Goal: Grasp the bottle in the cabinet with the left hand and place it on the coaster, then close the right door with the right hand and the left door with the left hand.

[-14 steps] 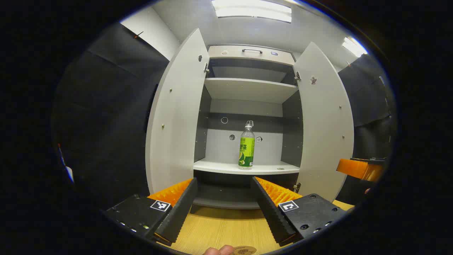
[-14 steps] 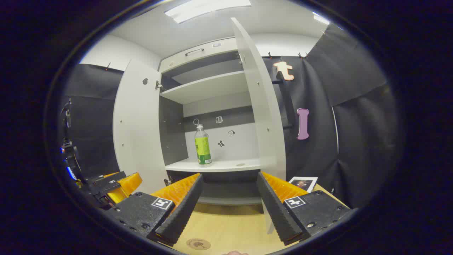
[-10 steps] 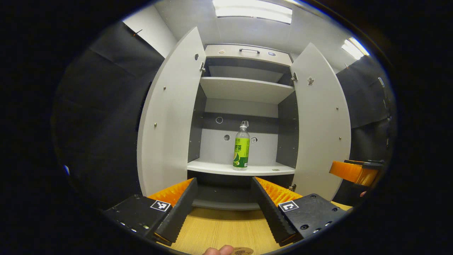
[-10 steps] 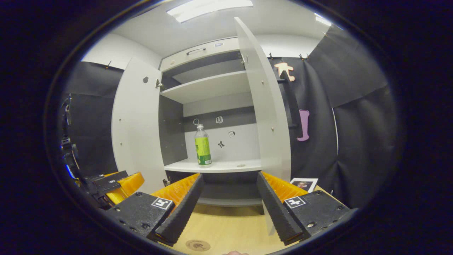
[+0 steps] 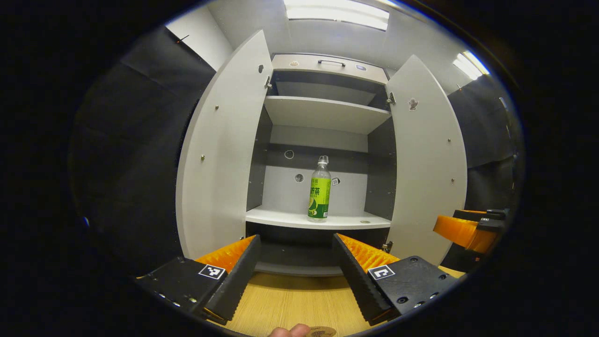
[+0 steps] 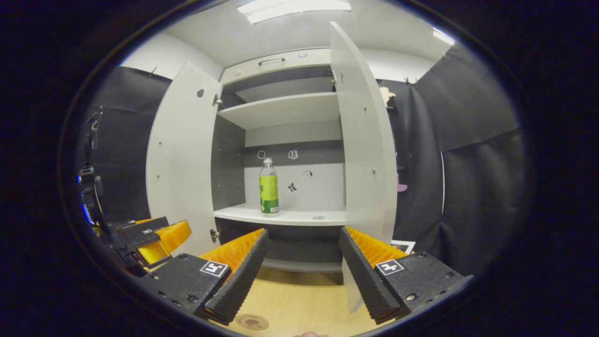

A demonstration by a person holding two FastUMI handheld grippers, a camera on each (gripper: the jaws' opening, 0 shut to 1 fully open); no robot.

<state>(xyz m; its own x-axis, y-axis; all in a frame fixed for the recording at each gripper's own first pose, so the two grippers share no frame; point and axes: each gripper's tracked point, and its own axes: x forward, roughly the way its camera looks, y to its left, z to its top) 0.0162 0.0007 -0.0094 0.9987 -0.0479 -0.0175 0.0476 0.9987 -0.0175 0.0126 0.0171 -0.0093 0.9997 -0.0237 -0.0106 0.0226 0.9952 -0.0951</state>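
The bottle (image 5: 319, 189), clear with a green label, stands upright on the cabinet's lower shelf (image 5: 318, 220), a little right of centre in the left gripper view and just left of centre in the right gripper view (image 6: 268, 187); nothing touches it. A small round thing lies on the same shelf to its right (image 5: 365, 222), apart from it. The shelf above (image 5: 323, 112) is bare. The cabinet (image 5: 327, 70) has both doors swung wide: the left door (image 5: 220, 154) fills the left-centre of the left gripper view, the right door (image 5: 428, 159) the right-centre, and neither stands between the jaws and the bottle. The left gripper (image 5: 295, 274) sits low in its view over the wooden worktop (image 5: 290, 304), jaws spread wide and holding nothing, well short of the shelf. The right gripper (image 6: 302, 276) is likewise low over the worktop with jaws apart and empty. The coaster (image 6: 252, 321) lies flat on the worktop at the bottom edge of the right gripper view, near the left finger; a fingertip (image 5: 288, 332) shows beside it at the bottom of the left gripper view. A photo card (image 6: 402, 245) lies right of the right door.
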